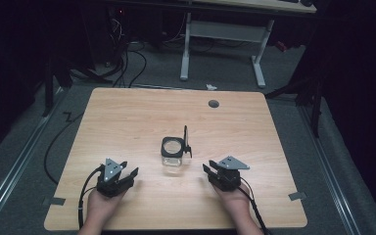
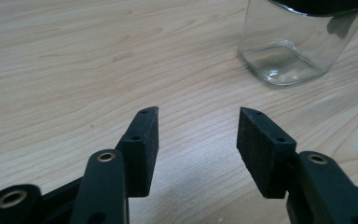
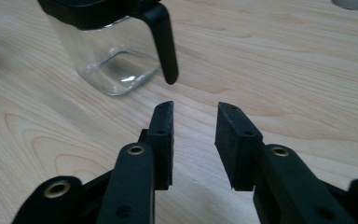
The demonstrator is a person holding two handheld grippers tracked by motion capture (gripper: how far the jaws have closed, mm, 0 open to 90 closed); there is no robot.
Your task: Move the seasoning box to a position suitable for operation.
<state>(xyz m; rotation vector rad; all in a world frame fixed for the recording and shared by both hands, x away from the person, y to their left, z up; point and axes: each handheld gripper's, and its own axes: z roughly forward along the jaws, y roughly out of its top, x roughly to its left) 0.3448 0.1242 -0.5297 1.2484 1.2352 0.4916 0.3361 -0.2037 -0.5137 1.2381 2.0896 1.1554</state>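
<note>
Nearest me, my left gripper (image 1: 127, 175) and right gripper (image 1: 209, 170) rest low on the counter (image 1: 127, 117), jaws of both spread apart and holding nothing. I judge the work barely begun: neither has reached the glass jar (image 1: 172, 155) yet. The jar stands upright just beyond and between them, near the counter's middle. Its black hinged lid (image 1: 186, 141) is flipped up at its right side, so the mouth is open. Through the clear walls I see it empty (image 2: 284, 56).
</note>
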